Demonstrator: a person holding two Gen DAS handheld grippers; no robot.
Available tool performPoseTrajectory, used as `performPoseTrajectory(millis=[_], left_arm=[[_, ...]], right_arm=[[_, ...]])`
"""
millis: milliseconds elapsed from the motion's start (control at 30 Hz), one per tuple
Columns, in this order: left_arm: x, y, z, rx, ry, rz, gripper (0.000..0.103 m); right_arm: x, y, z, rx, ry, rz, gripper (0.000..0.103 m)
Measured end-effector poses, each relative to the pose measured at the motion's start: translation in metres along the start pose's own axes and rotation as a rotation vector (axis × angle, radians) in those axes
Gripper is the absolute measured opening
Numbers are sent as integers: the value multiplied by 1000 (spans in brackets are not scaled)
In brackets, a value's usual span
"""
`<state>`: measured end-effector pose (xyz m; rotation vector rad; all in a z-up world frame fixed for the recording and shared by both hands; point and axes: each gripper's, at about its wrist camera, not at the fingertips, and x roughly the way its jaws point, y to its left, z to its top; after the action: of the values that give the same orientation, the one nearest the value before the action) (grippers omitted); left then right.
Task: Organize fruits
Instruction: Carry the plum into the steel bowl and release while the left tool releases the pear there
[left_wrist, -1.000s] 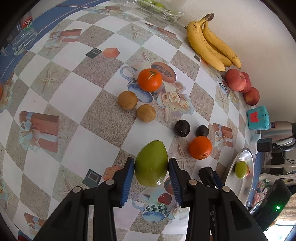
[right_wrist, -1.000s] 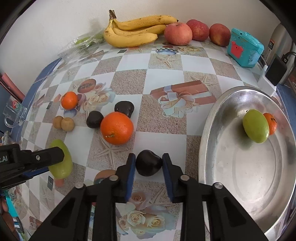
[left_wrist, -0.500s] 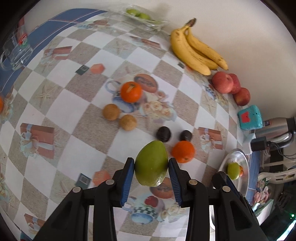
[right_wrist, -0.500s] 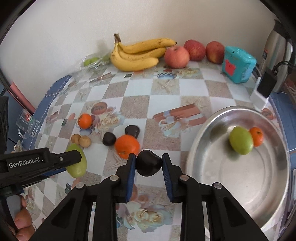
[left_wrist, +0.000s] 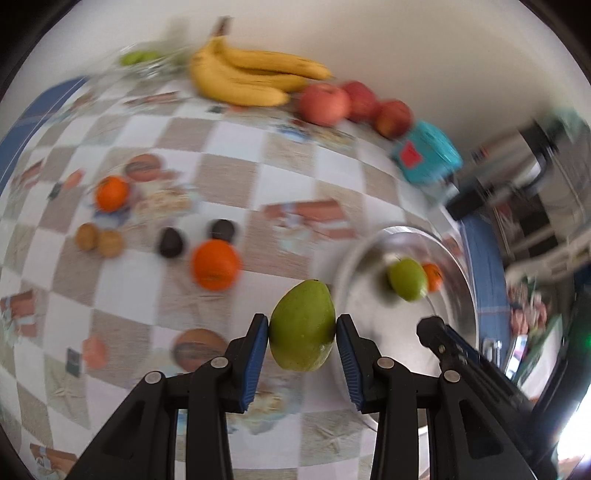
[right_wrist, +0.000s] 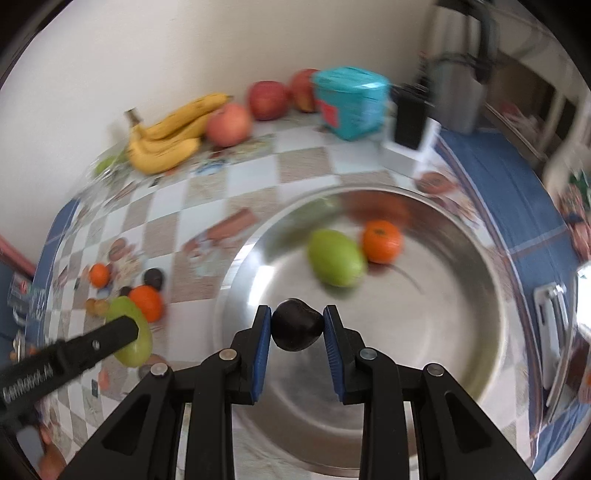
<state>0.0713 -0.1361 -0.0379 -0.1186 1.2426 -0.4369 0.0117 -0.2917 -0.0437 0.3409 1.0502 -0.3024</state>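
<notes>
On the far left of the checkered tablecloth (left_wrist: 236, 147): small orange (left_wrist: 112, 192), two brown round fruits (left_wrist: 99, 240) below it touching each other, then two dark avocados (left_wrist: 170, 242) side by side, large orange (left_wrist: 216, 264) just in front of them. Against the back wall: banana bunch (left_wrist: 251, 79), three red apples (left_wrist: 354, 103) in a row to its right, teal box (left_wrist: 424, 153) after the apples. Frames are motion-blurred.

Centre, left wrist view: left gripper (left_wrist: 302, 330) clamped on a green mango (left_wrist: 302, 328), both blue pads pressed against its sides, mango held clear of the table, just left of the steel bowl (left_wrist: 458, 280) rim. From the right wrist view the same mango (right_wrist: 130, 332) sits outside the bowl, near the large orange (right_wrist: 147, 302).

Right: right gripper (right_wrist: 297, 328) pinching a dark avocado (right_wrist: 296, 329), jaws narrowly spread to the fruit's width, positioned over the bowl interior (right_wrist: 424, 332), near the front-left part. Can't tell if it touches the bowl floor.

Inside the bowl, toward the back: second green mango (right_wrist: 335, 257) and a small orange (right_wrist: 381, 242), touching or nearly so.

Right of the bowl: blue cloth (right_wrist: 517, 192); behind it a white-based charger block (right_wrist: 410, 136) and a metal kettle (right_wrist: 458, 85).
</notes>
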Motion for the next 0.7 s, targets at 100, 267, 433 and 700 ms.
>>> performPoseTrajectory(millis=[100,267,433,700], left_arm=[[6,-23,-7,71,3,-4,41],[16,-47,-17,151,9,-7,41],[24,-54,-20,170,25,1,41],[19,-53,-19,175,12,-8,42]], right_arm=[[-1,-20,-1,36,10,-22,30],[0,-39,-4,77,27,-31,30],[3,-49,-7,97,49,-41,31],[3,-52,-8,111,58,-41,37]])
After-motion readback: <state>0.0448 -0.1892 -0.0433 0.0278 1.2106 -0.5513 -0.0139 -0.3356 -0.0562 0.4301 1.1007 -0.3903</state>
